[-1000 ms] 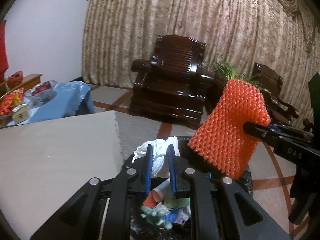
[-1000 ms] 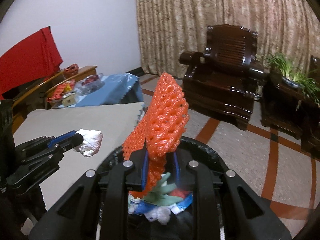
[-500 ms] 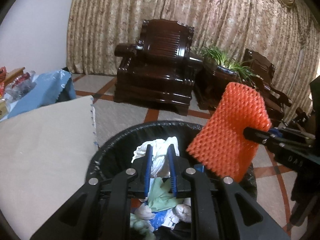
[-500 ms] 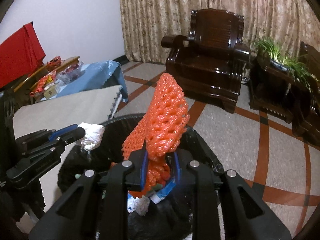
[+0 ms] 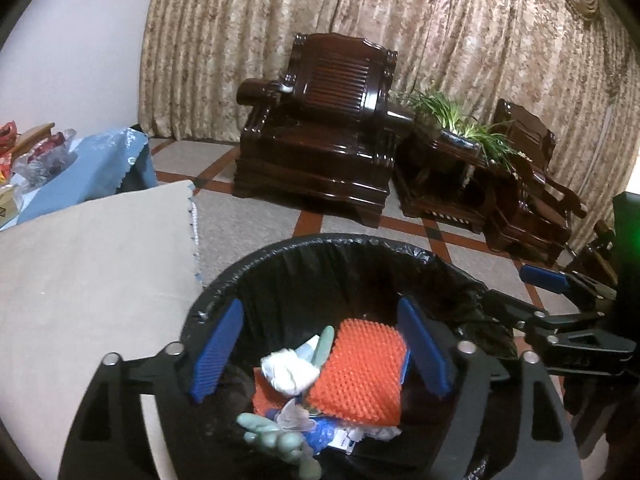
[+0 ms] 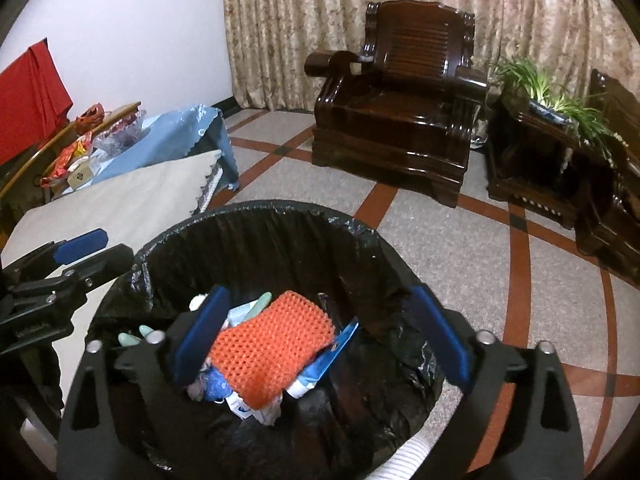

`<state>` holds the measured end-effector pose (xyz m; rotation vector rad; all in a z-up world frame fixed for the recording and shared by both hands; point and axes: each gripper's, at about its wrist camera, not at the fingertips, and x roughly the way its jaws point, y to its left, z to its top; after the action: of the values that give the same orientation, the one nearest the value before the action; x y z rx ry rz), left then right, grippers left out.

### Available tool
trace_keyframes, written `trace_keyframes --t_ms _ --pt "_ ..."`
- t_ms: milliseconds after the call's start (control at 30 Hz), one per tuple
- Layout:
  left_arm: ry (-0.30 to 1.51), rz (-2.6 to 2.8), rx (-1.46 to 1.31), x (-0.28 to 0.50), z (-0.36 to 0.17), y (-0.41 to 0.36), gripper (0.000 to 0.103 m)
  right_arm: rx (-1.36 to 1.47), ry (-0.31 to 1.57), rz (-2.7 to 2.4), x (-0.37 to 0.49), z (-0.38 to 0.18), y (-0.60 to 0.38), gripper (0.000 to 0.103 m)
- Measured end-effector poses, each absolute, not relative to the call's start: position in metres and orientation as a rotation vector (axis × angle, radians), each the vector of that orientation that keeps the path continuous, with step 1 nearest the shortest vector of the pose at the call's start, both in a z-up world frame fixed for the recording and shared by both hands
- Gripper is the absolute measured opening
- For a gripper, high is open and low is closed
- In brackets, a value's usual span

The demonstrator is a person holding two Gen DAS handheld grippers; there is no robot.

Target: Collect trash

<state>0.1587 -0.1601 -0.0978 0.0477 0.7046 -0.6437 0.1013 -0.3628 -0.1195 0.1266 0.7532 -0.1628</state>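
Two pieces of trash lay loose in the black-lined trash bin (image 5: 320, 256): the orange foam net (image 5: 360, 372) on top of the heap and the crumpled white tissue (image 5: 286, 372) just beside it, touching its left edge. Above them the left gripper (image 5: 320, 350) and the right gripper (image 6: 320, 340) hung over the bin, jaws opening wide, blue pads clear of everything and nothing between them. Beyond stood a dark wooden armchair (image 5: 320, 120).

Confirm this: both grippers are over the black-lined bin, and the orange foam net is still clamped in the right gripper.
Not right. The right gripper is opening with nothing between its pads; the orange foam net lies loose in the bin, as the right wrist view shows. Both grippers are over the bin.
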Motion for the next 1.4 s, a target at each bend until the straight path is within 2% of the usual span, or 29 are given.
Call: trace_keyframes --t_ms 167,767,1400 --pt "0.671 -0.611 0.049 0.148 -0.082 -0.143 0.097 0.149 0.744 -0.149 0.093 -0.107 -0.360 0.095" --pt "0.624 -0.440 0.006 0.101 -0.035 -0.079 0.097 0.125 0.678 -0.031 0.061 -0.044 -0.300 0.098" --pt "0.554 -0.382 0.016 0.070 0.004 -0.057 0.097 0.060 0.618 0.051 0.047 0.001 -0.259 0.098"
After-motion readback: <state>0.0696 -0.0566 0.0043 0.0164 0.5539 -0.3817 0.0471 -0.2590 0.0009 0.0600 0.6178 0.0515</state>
